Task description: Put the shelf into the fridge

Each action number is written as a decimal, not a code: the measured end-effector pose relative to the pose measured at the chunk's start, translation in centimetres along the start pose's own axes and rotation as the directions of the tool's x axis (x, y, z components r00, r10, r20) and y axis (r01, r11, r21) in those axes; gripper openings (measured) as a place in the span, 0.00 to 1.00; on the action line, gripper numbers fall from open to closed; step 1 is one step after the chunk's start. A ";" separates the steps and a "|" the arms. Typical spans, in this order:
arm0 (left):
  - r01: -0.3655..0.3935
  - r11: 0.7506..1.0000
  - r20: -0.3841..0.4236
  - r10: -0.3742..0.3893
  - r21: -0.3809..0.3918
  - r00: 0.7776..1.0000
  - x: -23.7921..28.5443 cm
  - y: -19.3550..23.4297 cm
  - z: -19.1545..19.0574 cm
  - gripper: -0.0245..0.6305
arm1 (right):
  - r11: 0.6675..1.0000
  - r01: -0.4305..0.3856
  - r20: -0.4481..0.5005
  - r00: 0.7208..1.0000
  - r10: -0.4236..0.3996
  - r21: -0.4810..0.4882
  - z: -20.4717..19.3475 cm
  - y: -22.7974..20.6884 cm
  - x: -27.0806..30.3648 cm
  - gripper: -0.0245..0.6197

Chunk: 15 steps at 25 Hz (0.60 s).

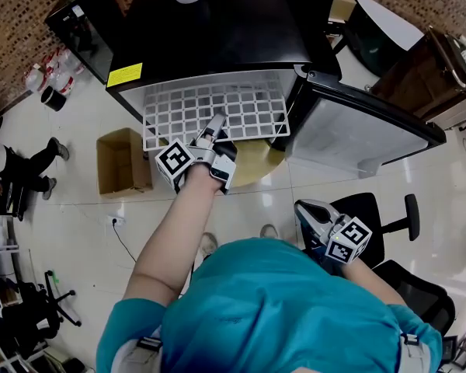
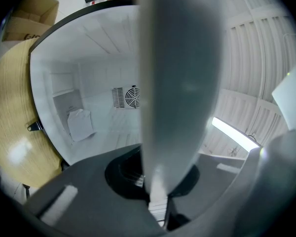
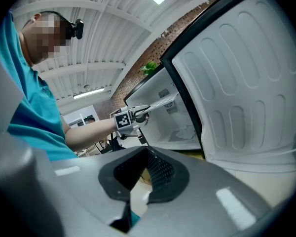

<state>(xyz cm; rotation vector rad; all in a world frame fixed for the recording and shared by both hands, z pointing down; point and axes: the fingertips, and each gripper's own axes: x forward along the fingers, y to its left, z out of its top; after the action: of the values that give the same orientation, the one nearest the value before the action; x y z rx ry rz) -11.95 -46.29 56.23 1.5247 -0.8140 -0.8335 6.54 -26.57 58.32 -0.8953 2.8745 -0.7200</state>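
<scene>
Shiny white floor (image 1: 78, 224) tiles lie under it all. The right tongs (image 1: 314, 217) hang low by the person's side, jaws a little apart with nothing in them. Ahead and to their left, the left tongs (image 1: 216, 127) pinch the front edge of the white wire shelf (image 1: 179, 115). The shelf lies flat and reaches from the left tongs to the mouth of the black fridge (image 1: 210, 37). The fridge door (image 1: 357, 130) stands open just right of the left tongs. A cardboard box (image 1: 124, 162) sits to their left
</scene>
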 end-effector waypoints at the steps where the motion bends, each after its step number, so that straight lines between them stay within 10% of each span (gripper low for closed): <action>1: -0.007 1.000 0.000 0.007 0.003 1.000 0.1 0.0 0.1 0.07 | 1.000 0.004 0.003 1.000 -0.004 -0.006 0.3 -0.1 0.1 0.04; 15: -0.035 0.999 0.004 0.035 0.036 0.999 1.7 0.1 1.5 0.08 | 0.988 0.044 0.067 0.997 -0.035 -0.145 5.6 -1.8 2.3 0.04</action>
<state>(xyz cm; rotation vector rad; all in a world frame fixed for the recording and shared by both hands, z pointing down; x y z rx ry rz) -12.35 -48.50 56.06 1.5375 -0.8597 -0.7996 6.54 -31.49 54.31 -0.9752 2.8904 -0.4777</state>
